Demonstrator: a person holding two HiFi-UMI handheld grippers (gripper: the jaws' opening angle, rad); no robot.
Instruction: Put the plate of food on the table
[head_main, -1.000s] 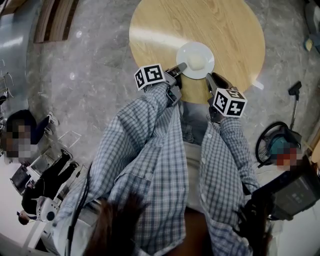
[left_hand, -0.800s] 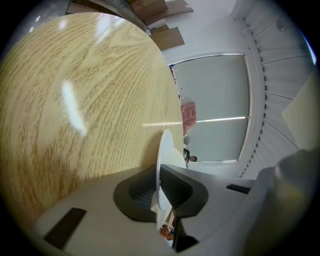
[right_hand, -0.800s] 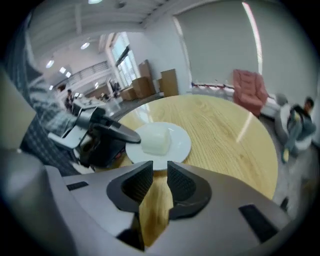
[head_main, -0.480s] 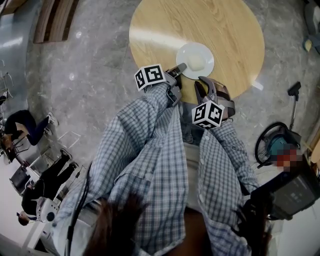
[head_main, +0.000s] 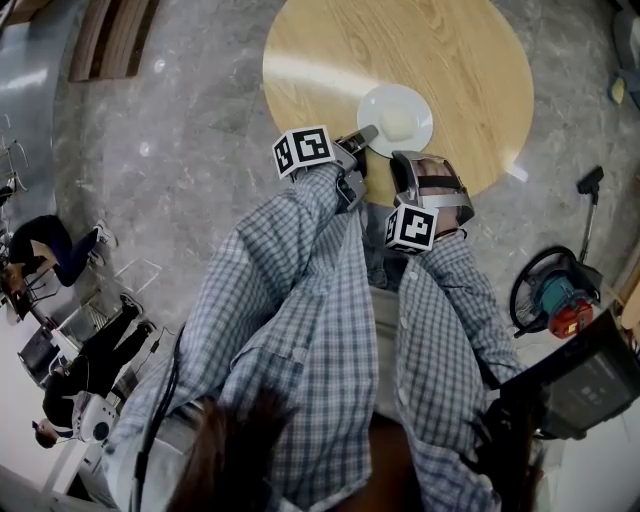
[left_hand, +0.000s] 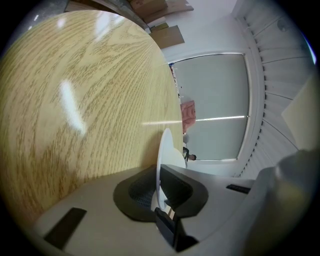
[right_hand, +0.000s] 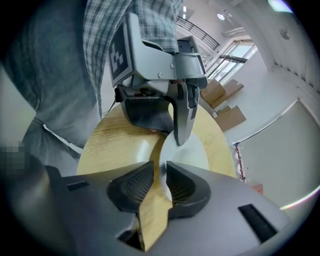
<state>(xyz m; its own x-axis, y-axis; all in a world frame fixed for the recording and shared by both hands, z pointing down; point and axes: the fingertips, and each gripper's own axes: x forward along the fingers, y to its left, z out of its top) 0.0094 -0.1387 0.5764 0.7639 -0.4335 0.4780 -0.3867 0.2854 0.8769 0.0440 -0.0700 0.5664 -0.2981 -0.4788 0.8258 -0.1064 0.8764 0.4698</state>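
A white plate (head_main: 395, 118) with a pale bun (head_main: 398, 122) on it rests on the round wooden table (head_main: 470, 60), near the edge closest to me. My left gripper (head_main: 362, 137) is shut on the plate's near-left rim; in the left gripper view the plate (left_hand: 165, 150) stands edge-on between the pads. My right gripper (head_main: 408, 160) is at the plate's near-right rim. In the right gripper view its jaws (right_hand: 160, 175) stand slightly apart, with the plate's rim (right_hand: 192, 155) between them and wood showing beside it. The left gripper (right_hand: 178, 136) shows opposite.
The table (left_hand: 75, 100) stands on a grey marble floor. A vacuum cleaner with a coiled hose (head_main: 550, 290) lies at the right. People sit at the far left (head_main: 50, 255). A small white object (head_main: 517, 172) hangs at the table's right edge. Cardboard boxes (right_hand: 225, 107) are beyond the table.
My right gripper has rolled over, its marker cube swinging from the right side to the near side, and has shifted left along the plate's rim. The left gripper and plate have stayed put.
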